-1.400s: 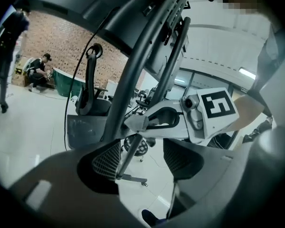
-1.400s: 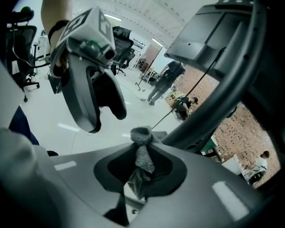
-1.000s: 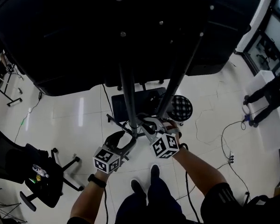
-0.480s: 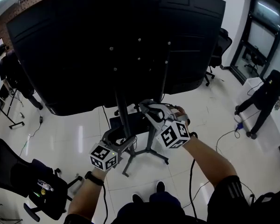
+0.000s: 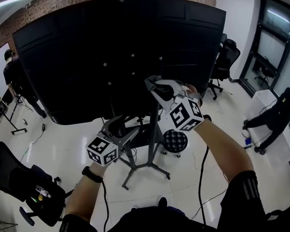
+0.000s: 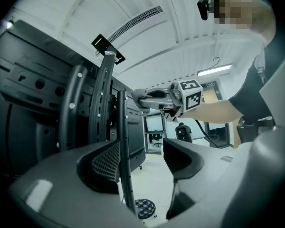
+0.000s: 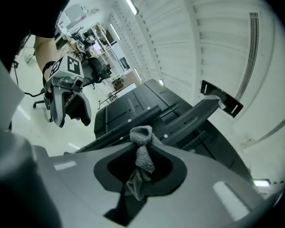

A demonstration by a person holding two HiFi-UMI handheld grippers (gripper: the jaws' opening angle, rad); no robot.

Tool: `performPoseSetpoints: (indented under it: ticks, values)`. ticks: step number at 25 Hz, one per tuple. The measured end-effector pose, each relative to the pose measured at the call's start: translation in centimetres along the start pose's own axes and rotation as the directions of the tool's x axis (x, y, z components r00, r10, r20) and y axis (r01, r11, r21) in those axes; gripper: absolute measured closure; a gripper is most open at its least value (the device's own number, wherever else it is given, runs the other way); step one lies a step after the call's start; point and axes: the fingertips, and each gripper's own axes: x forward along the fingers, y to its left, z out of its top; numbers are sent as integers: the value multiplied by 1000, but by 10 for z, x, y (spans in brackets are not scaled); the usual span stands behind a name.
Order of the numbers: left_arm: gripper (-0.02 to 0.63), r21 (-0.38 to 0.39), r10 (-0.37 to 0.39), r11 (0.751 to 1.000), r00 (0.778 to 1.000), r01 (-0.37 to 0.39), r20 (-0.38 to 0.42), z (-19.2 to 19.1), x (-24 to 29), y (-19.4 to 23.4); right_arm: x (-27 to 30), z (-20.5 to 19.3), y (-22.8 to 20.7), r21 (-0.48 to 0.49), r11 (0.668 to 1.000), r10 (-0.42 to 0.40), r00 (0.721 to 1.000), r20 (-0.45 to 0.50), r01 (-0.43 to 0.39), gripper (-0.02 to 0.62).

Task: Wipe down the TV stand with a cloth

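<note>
Grey cloth (image 5: pixel 152 80) is pinched tight in the right tool (image 5: pixel 160 89), and that tool has climbed a lot in the last second. It was down near the foot of the TV stand (image 5: pixel 155 129) next to the other one, and now it's up at 12 o'clock in the head view, with the cloth looking like it's against the top of the upright where it meets the back of the black TV (image 5: pixel 87 57). The right gripper view agrees: jaws clenched, cloth (image 7: pixel 142 139) bunched and dangling between them. I'd read that as one upward pass along the pole about done, so the other upright or the legs are probably next. The left tool (image 5: pixel 120 128) has stayed low at about 7 o'clock, jaws spread apart with a thin upright (image 6: pixel 123 175) running between them. It sits close to one pad but isn't squeezed as far as I can see. Other stuff around: a round patterned stool (image 5: pixel 175 141) on the floor just behind the stand's legs at 5 o'clock, an office chair (image 5: pixel 19 178) at 8 o'clock, a cable (image 5: pixel 201 178) trailing down, one person (image 5: pixel 12 76) at 9 o'clock and another (image 5: pixel 280 110) at 3 o'clock. The stool and cable look like the things to snag on when going for the base
</note>
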Motion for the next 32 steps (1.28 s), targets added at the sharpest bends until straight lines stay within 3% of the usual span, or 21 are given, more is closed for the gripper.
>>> performPoseSetpoints:
  ticks: [6, 13, 20, 28, 32]
  values:
    - [301, 68, 21, 997, 999, -24, 47, 50, 38, 1, 6, 1, -76, -78, 997, -26, 1000, 14, 27, 548]
    - [299, 114, 50, 992, 997, -57, 67, 80, 75, 9, 21, -4, -119, -98, 995, -3, 999, 40, 7, 548]
    - [299, 125, 78, 988, 994, -87, 81, 93, 94, 18, 40, -16, -128, -96, 994, 48, 998, 37, -45, 548]
    - [299, 77, 101, 991, 993, -105, 54, 61, 101, 23, 49, -28, -115, -30, 994, 104, 992, 74, -102, 549]
    - [301, 58, 102, 993, 994, -104, 38, 46, 102, 24, 48, -38, -103, -13, 997, 73, 992, 104, -72, 548]
